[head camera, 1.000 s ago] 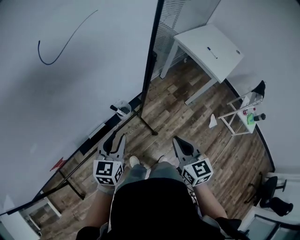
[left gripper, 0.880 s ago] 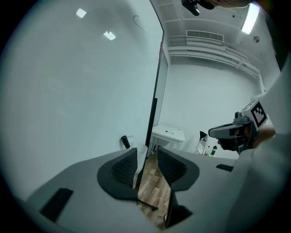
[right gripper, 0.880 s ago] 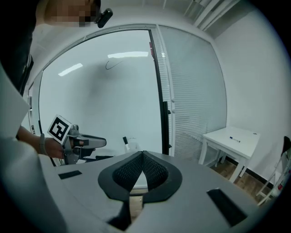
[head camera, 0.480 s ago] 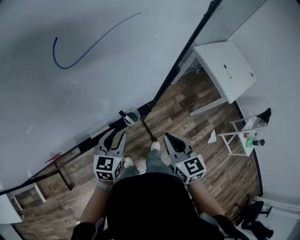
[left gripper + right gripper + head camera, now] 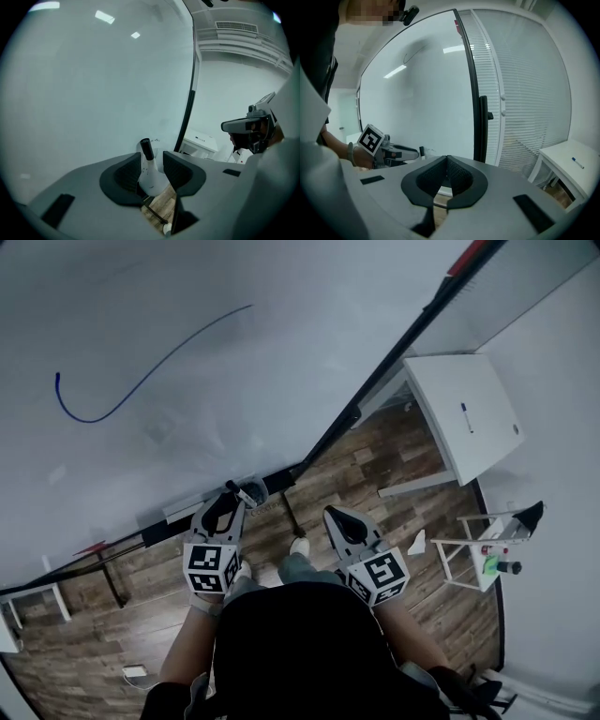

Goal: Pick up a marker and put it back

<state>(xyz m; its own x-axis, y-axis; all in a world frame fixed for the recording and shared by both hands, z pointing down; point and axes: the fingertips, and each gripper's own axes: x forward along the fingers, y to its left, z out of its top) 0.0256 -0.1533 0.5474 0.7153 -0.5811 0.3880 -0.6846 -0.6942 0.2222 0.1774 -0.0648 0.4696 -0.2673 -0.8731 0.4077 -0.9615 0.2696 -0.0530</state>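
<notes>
Black cap poking up out of a white cup [image 5: 151,177]: that's the marker [image 5: 146,149], standing at a slight lean on the ledge [image 5: 173,514] under the whiteboard [image 5: 281,352]. My left claw [image 5: 230,509] is right up on it. From the head view the cup sits just off the tips at about one o'clock, and looking along the claw, cup and marker show squarely in the gap. That claw is about as wide apart as it goes, and it has just been spreading further. The pads press on nothing, so nothing is held.

My right claw [image 5: 444,165] is closed tip to tip with nothing in it, off at three o'clock of the left. The white desk [image 5: 464,409] is well away at two o'clock, out of play.

I read this as the reach for the pick-up, not yet the grab. For the next move I'd ease forward and a touch up so the pads straddle the black part above the cup rim, not the cup itself. Then close and lift along the marker's lean.
</notes>
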